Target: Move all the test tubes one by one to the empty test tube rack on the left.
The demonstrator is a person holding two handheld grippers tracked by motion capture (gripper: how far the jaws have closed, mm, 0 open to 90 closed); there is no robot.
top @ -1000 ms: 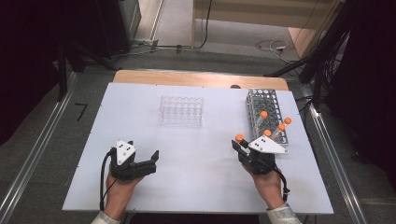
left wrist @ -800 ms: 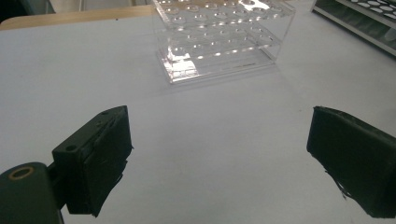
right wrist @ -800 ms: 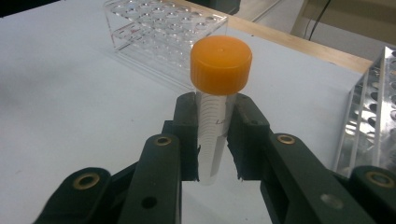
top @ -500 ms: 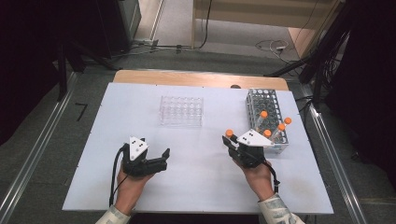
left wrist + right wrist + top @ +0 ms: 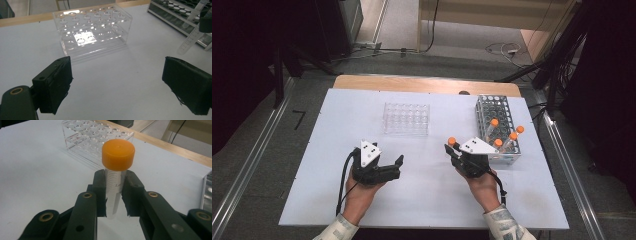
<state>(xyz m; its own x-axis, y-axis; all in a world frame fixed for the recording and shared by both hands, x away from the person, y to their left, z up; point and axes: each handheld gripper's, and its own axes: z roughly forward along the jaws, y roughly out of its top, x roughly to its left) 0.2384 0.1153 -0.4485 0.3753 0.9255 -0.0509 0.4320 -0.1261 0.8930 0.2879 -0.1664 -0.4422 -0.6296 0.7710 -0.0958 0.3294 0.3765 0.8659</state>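
The orange-capped tube (image 5: pixel 116 180) is clamped between the two black jaws of the right gripper (image 5: pixel 114 195). It stands upright there, with its clear, graduated body between the pads and its cap above the jaw tips. In the high view the same tube (image 5: pixel 452 142) sits at the far-left tip of the right gripper (image 5: pixel 457 152), above the white table (image 5: pixel 312 150), between the two racks and nearer the person than either.

Left zone: the left gripper (image 5: pixel 398 165) lies near the front of the table, held by the left hand (image 5: pixel 359 192). Its jaws point right and slightly away from the person. In the left gripper view the jaws stand wide apart, with bare table surface between the two pads (image 5: pixel 58 83). A black cable (image 5: pixel 343 182) trails from the gripper toward the near edge.

Centre zone: a clear acrylic rack (image 5: pixel 406 119) stands on the far half of the table. Its rows of round holes appear empty. It is well apart from both grippers.

Right zone: the right hand (image 5: pixel 484 187) holds the right gripper just left of a grey metal wire rack (image 5: pixel 492 107). This rack stands at the far-right side of the table. Three orange-capped tubes (image 5: pixel 494 123) stand in its near half, leaning at slight angles. The grey three-cornered plate (image 5: pixel 476 146) on the gripper overlaps the near-left corner of this rack in the high view.
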